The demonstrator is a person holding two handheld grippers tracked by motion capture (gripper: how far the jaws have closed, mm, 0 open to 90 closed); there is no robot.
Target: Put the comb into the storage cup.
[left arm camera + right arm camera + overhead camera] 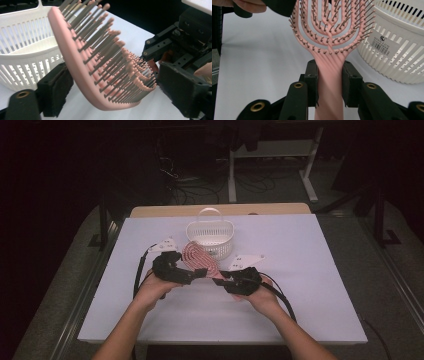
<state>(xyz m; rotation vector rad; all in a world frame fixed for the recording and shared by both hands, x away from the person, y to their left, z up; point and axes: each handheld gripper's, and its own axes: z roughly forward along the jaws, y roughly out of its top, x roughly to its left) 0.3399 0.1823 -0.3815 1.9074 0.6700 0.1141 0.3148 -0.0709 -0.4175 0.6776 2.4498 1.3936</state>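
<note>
Currently right gripper [329, 82] clamps hairbrush [332, 30] handle; left gripper [110, 92], spread around the head, could snag bristles near basket [27, 50].

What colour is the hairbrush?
The hairbrush is pink, with grey bristles tipped in pink. The right gripper view shows it best.

1. This looks like a lab or recording workspace, not a home: the room is dark and bare-floored.
2. Beyond the fingers [161, 287] lies a white rectangular sheet-covered tabletop [310, 270] on a pale wooden desk [220, 210].
3. Farther beyond them, black tangled cables [195, 187] lie on the grey floor [280, 190].
4. A white metal desk frame [272, 150] stands past the fingers at the back.
</note>
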